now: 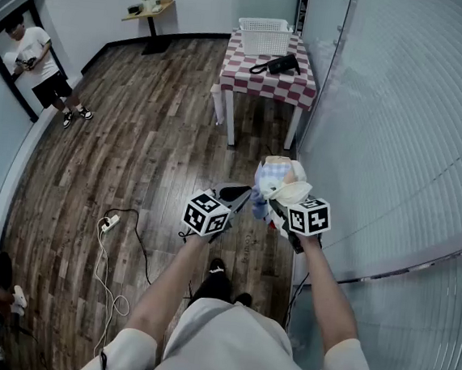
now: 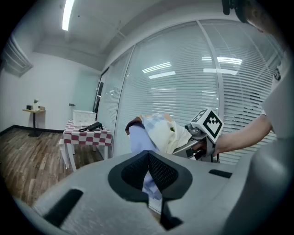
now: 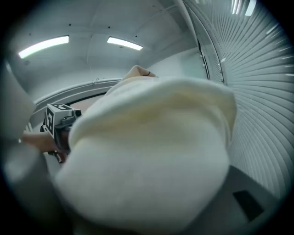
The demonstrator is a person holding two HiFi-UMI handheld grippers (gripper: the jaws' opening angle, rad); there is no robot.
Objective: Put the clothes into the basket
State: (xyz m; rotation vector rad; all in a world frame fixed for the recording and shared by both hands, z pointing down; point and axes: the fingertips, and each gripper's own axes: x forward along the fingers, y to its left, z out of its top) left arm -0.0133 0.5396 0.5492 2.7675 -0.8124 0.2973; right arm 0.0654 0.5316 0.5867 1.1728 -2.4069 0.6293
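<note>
A bundle of clothes (image 1: 280, 183), cream and light blue, sits in my right gripper (image 1: 282, 203), which is shut on it at waist height. In the right gripper view the cream cloth (image 3: 147, 156) fills the frame and hides the jaws. My left gripper (image 1: 234, 193) is just left of the bundle with its jaws together. A light blue fold (image 2: 138, 140) hangs right behind their tips; I cannot tell whether they pinch it. The white basket (image 1: 264, 35) stands on the far end of a red-checked table (image 1: 265, 86) ahead, also visible in the left gripper view as the basket (image 2: 84, 117).
A black object (image 1: 280, 63) lies on the table beside the basket. A glass wall with blinds (image 1: 398, 139) runs along the right. A power strip and cable (image 1: 110, 225) lie on the wood floor at left. A person (image 1: 41, 60) stands far left; a small side table (image 1: 150, 8) is at the back.
</note>
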